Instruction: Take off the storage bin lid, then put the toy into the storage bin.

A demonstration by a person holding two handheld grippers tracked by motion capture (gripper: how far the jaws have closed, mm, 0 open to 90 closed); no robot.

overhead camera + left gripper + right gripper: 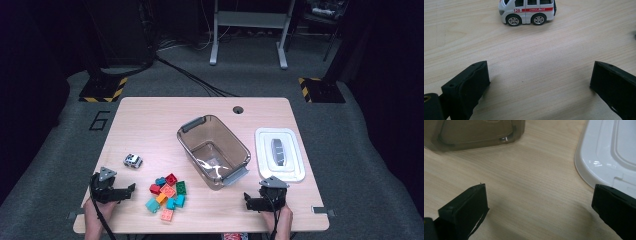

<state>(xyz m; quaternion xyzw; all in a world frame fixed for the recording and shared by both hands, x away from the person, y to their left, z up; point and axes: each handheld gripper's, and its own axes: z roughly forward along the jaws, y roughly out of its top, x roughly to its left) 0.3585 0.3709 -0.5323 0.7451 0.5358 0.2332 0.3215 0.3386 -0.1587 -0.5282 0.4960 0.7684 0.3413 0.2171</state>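
Seemingly, the toy ambulance (527,11) lies crosswise, nose pointing left.

The pale wooden desk (150,120) has a round hole (238,109) near its far edge. On the grey carpet (350,150) a "6" (100,120) is marked beside the desk. Beyond lie 2 yellow-and-black striped plates (103,89), black cables (195,80) and a white stand (250,30).

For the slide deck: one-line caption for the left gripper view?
Open left gripper over the light wooden table, its black jaws spread with nothing between them, facing a white toy ambulance with a red stripe.
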